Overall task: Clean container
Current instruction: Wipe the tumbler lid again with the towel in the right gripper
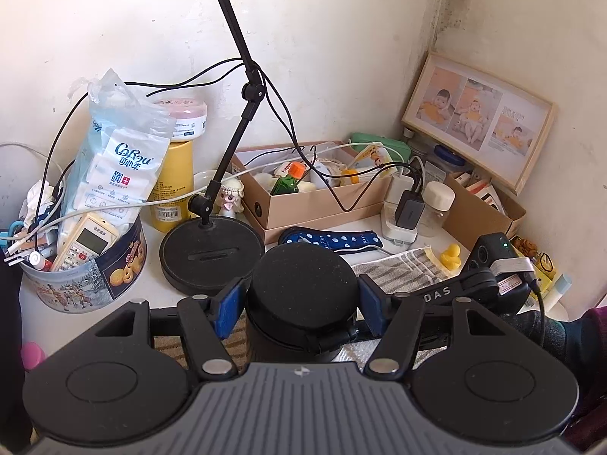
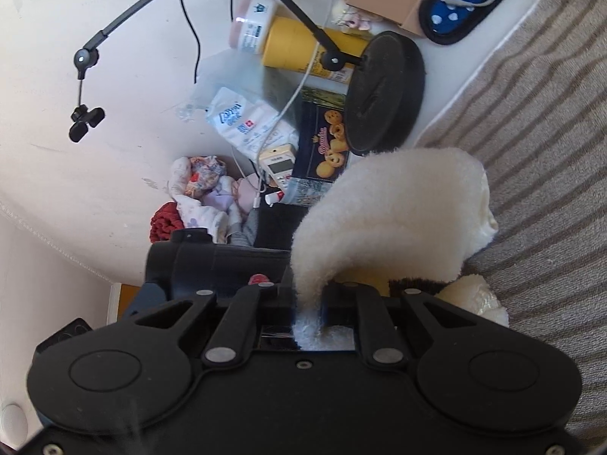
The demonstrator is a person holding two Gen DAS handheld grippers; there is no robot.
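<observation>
In the left wrist view my left gripper point(image 1: 301, 299) is shut on a black cylindrical container point(image 1: 303, 288) with a round black lid, its blue pads point(image 1: 229, 305) pressed against both sides. The container stands over a striped towel point(image 1: 406, 271). My right gripper point(image 1: 466, 284) shows just to the right of the container. In the right wrist view my right gripper point(image 2: 309, 303) is shut on a fluffy cream cloth point(image 2: 387, 208) that arches up and forward over the striped towel point(image 2: 538, 159). The container itself is hidden in the right wrist view.
A black lamp stand with round base point(image 1: 210, 254) stands just behind the container. A cookie tin point(image 1: 87, 269) full of clutter is at left, a cardboard box point(image 1: 311, 193) behind, a blue dotted pad point(image 1: 330, 239), a yellow duck point(image 1: 449, 256) and a photo frame point(image 1: 478, 121) at right.
</observation>
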